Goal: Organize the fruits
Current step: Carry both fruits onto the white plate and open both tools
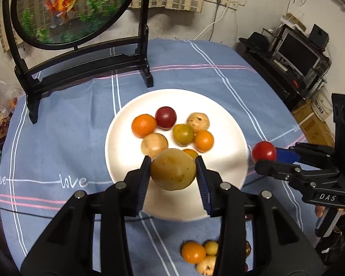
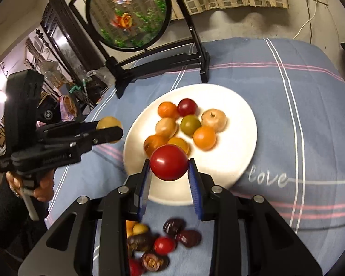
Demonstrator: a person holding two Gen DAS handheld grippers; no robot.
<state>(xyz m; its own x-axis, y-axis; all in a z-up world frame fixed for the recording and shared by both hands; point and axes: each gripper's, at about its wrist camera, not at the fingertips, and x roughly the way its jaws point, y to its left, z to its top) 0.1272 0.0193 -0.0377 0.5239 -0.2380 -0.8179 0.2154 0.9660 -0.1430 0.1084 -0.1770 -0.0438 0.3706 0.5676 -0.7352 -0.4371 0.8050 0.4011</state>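
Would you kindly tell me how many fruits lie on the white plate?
8, clustered: orange fruit, dark red fruit, large tan fruit, green fruit, second orange fruit, small tan fruit, amber fruit, yellow fruit. The held red fruit may hide others.

Blue striped tablecloth (image 1: 195, 78), goldfish screen (image 1: 71, 9) (black stand), stained wall (image 1: 184, 25)

A yellow-brown fruit (image 1: 173, 169) with small dark speckles was clamped above the near rim of the white plate (image 1: 232, 165). A glossy red fruit (image 2: 169, 165) was likewise held over the plate's near edge. The plate carried a cluster of orange, dark red, green and tan fruits (image 1: 183, 134). Loose fruits (image 2: 170, 234), orange, yellow, red and dark purple, lay on the blue cloth just before the plate.
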